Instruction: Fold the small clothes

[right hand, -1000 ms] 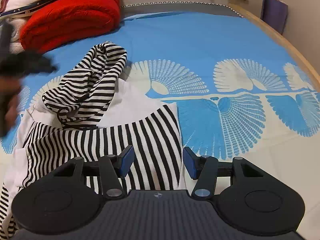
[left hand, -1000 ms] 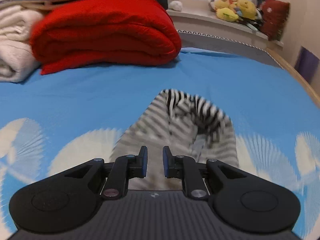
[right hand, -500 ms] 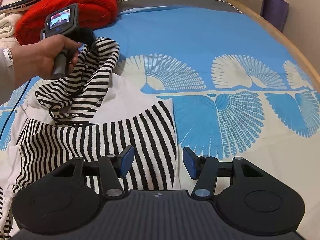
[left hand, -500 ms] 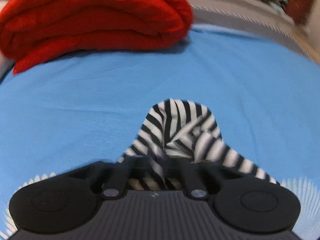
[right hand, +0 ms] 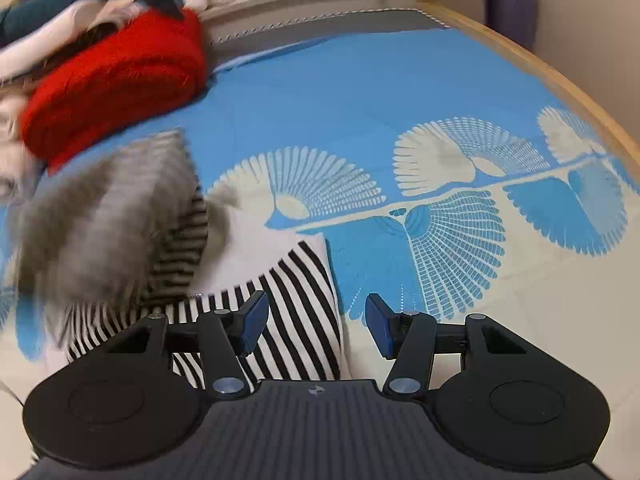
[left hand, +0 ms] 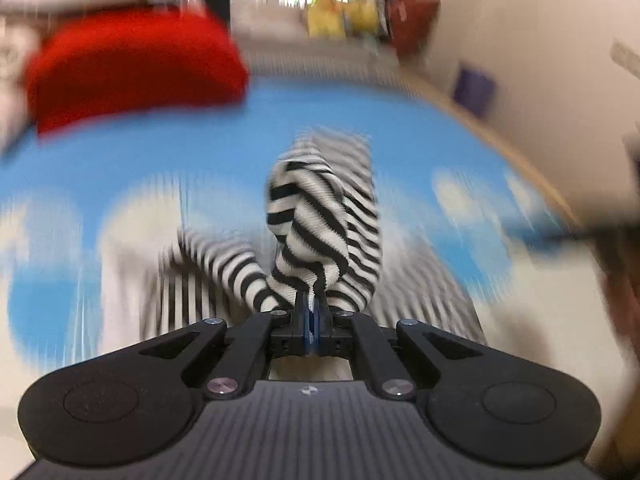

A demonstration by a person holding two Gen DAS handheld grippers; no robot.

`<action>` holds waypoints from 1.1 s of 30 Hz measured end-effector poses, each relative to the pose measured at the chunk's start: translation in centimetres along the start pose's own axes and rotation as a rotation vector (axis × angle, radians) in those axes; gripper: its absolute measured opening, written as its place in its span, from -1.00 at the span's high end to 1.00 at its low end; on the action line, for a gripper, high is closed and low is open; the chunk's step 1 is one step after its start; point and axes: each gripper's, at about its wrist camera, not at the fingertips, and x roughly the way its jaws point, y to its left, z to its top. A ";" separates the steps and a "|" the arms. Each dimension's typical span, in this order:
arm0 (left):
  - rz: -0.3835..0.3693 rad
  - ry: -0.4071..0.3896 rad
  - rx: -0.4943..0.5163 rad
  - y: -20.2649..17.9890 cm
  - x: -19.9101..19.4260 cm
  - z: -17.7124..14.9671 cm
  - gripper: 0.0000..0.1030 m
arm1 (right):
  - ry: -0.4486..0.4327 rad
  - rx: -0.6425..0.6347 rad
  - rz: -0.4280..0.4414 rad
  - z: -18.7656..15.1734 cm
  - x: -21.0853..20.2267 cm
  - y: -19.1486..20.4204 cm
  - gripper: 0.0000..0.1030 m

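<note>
Red blanket (right hand: 116, 84) lies beyond the striped garment (right hand: 296, 312).

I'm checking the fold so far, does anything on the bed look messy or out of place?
Yes. The striped garment is not flat: one end is bunched and twisted, pinched in the shut left gripper and lifted off the blue sheet. The open right gripper holds nothing.

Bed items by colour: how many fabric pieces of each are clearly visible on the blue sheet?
Black-and-white striped: 1, the striped garment, pinched in the shut left claw
Red: 1, the folded red blanket
Other pale fabrics behind it are too blurred to count.
Total: 2
</note>
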 end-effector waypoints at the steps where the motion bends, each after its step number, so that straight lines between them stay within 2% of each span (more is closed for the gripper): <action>1: -0.010 0.081 0.012 0.0 -1.4 -2.2 0.94 | -0.004 0.019 0.006 0.0 -0.2 -0.1 -0.08; 3: 0.017 0.168 0.000 0.7 -2.9 -3.8 0.89 | -0.005 0.046 0.017 0.0 -0.4 -0.1 -0.08; 4: 0.045 0.165 -0.035 1.4 -3.6 -3.8 0.88 | -0.004 0.057 0.024 0.0 -0.5 0.0 -0.08; 6: 0.088 0.112 -0.157 3.7 -4.2 -2.6 0.70 | 0.006 0.067 0.038 -0.3 -0.5 0.2 -0.08; 8: 0.124 0.103 -0.304 5.9 -3.2 -0.9 0.60 | 0.024 0.078 0.062 -0.6 -0.3 0.6 -0.08; 10: 0.127 0.116 -0.395 7.3 -0.4 -0.1 0.42 | 0.052 0.090 0.090 -1.0 0.1 1.0 -0.08; 11: 0.116 0.124 -0.427 8.1 0.9 0.3 0.23 | 0.070 0.097 0.107 -1.2 0.4 1.2 -0.08; 12: 0.103 0.149 -0.475 8.7 2.6 -0.3 0.08 | 0.085 0.100 0.116 -1.5 0.7 1.4 -0.08; 13: 0.093 0.187 -0.523 9.2 3.6 -1.6 0.03 | 0.102 0.099 0.122 -1.8 1.0 1.7 -0.08; 15: 0.115 0.317 -0.630 10.0 5.8 -3.4 0.02 | 0.158 0.075 0.134 -2.5 2.1 2.4 -0.08; 16: 0.100 0.360 -0.681 10.5 7.0 -4.0 0.02 | 0.182 0.062 0.141 -2.8 2.7 2.8 -0.08; 19: 0.087 0.408 -0.704 11.1 8.7 -4.5 0.01 | 0.242 0.038 0.149 -3.8 4.4 4.0 -0.08; 21: 0.074 0.407 -0.682 10.8 8.9 -4.4 0.10 | 0.271 0.021 0.153 -4.2 5.4 4.7 -0.08; 22: 0.059 0.408 -0.655 10.4 8.6 -4.4 0.29 | 0.283 0.012 0.152 -4.3 6.0 5.0 -0.08; 23: 0.052 0.403 -0.613 10.0 8.6 -4.0 0.91 | 0.293 0.003 0.148 -4.4 6.6 5.2 -0.08; 24: 0.070 0.385 -0.561 9.7 8.3 -3.6 0.98 | 0.302 -0.002 0.139 -4.5 7.2 5.3 -0.08; 26: 0.111 0.305 -0.455 8.8 7.3 -2.2 0.98 | 0.323 0.007 0.125 -4.6 8.2 5.5 -0.06; 28: 0.112 0.223 -0.443 8.8 6.1 -1.4 0.98 | 0.321 0.021 0.150 -4.4 8.3 5.4 0.36; 29: 0.106 0.176 -0.457 9.0 5.5 -0.9 0.98 | 0.309 0.025 0.176 -4.2 8.1 5.5 0.84; 30: 0.101 0.131 -0.477 9.4 4.8 -0.5 0.98 | 0.291 0.032 0.202 -3.9 7.7 5.5 0.99; 33: 0.131 0.018 -0.487 9.7 2.7 0.7 0.98 | 0.164 0.073 0.229 -2.7 5.8 4.2 0.99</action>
